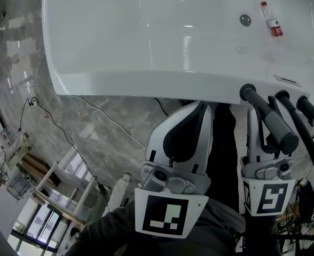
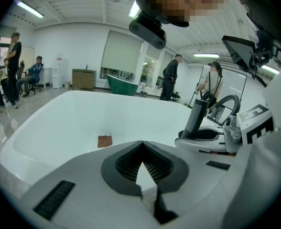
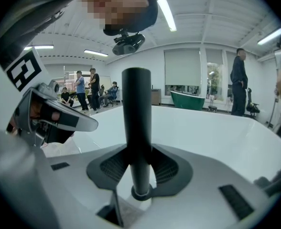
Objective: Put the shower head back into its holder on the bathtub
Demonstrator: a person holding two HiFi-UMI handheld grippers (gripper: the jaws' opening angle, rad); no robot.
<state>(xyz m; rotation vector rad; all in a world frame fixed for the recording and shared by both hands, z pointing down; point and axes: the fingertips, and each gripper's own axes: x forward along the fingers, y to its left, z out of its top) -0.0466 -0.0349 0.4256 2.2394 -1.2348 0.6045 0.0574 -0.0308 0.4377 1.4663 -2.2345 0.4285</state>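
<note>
Head view: the right hand-held gripper (image 1: 264,120) is clenched on the shower head (image 1: 269,119), whose dark ribbed handle slants up over the near rim of the bathtub (image 1: 146,81) at the right. A row of dark fittings (image 1: 308,110) stands just right of it on the rim; which of them is the holder cannot be told. The left hand-held gripper (image 1: 198,110) points at the rim, apart from the handle. A bottle (image 1: 272,20) lies far off in the basin. Left gripper view: the left hand-held gripper (image 2: 143,149) has its jaws together with nothing between them; the shower head (image 2: 198,118) stands upright to its right. Right gripper view: the right hand-held gripper (image 3: 136,151) grips the handle (image 3: 135,109) low down, and the handle rises straight between the pads. Assessment: the carry looks under way, the seating not yet done. Recommended: find the holder first, keep the handle upright, line it up over the socket, lower it slowly, and release only once it is seated.
</note>
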